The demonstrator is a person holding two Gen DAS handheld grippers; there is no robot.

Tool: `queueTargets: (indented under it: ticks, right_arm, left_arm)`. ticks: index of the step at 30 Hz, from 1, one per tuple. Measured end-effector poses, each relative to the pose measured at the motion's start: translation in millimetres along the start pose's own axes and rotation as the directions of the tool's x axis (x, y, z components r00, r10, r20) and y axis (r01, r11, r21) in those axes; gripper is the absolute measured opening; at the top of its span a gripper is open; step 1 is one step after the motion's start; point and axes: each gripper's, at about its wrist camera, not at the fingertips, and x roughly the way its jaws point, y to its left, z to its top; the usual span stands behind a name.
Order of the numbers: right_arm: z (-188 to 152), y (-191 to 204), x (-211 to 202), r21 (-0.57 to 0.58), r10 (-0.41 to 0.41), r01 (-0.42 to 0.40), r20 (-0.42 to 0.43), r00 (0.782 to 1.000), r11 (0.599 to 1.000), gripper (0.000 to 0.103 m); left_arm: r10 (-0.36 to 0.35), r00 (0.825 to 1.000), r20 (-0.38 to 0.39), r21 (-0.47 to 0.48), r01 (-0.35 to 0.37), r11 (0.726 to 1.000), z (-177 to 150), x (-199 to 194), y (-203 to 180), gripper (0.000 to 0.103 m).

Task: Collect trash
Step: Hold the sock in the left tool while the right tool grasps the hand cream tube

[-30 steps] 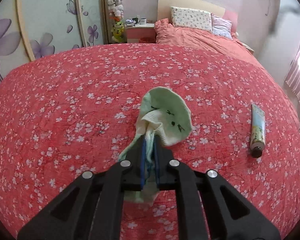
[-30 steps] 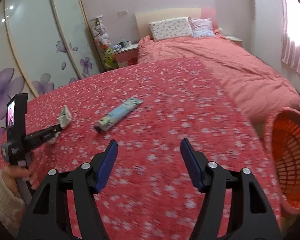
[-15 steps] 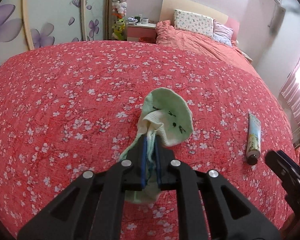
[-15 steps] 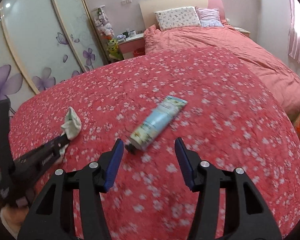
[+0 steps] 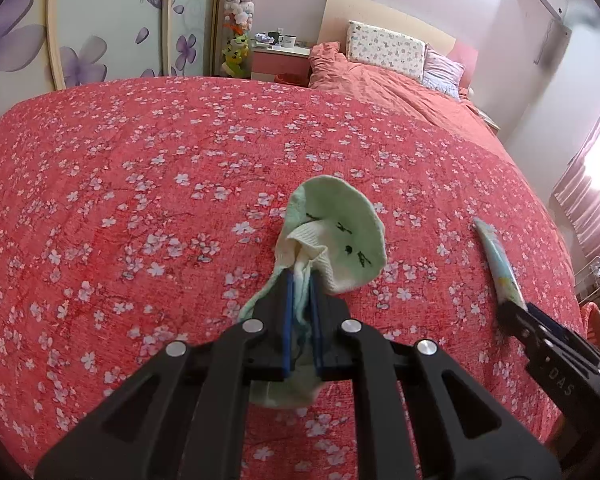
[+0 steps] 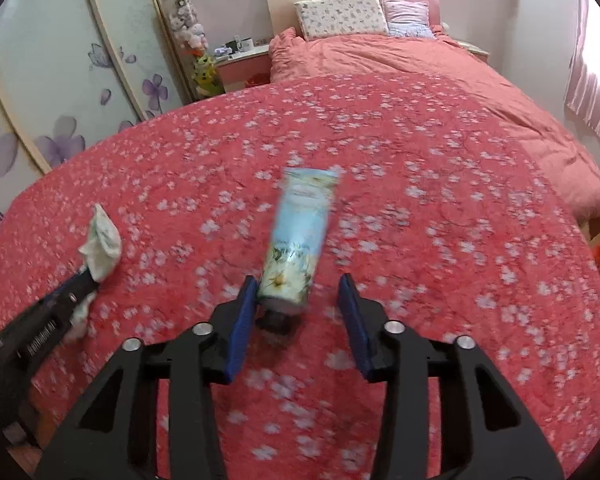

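My left claw (image 5: 300, 280) clenched on green sock (image 5: 340, 232). My right claw (image 6: 300, 300) closing, astride tube (image 6: 300, 236) on bed (image 6: 460, 240), pads not yet gripping.

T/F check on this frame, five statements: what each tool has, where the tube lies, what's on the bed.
1. The left tool is clamped on the pale green sock. True.
2. The right tool grips the tube firmly. False: its jaws have just been closing, but a gap shows on the right side; the cap end sits between them.
3. The tube lies on the red floral bedspread. True.
4. The tube's cap end points toward the pillows. False: the cap end faces the right tool.
5. The sock is dark blue. False: pale green and white.
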Motion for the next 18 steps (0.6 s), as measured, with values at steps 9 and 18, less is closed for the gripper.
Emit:
queueTargets:
  ticks: [9,18]
  right_arm:
    - [-0.9,-3.9,-0.5,-0.031,0.05,-0.049,0.015,0.999,0.998,0.041]
    - [4.2,3.6,5.4,-0.073,0.036,-0.034,0.02,0.999,0.997,0.04]
  left_arm:
    - [0.007,1.0,0.0,0.005,-0.007,1.0,-0.1,0.1,0.3,0.011]
    - [0.006,1.0,0.0,0.005,-0.006,1.0,0.0,0.8,0.7,0.011]
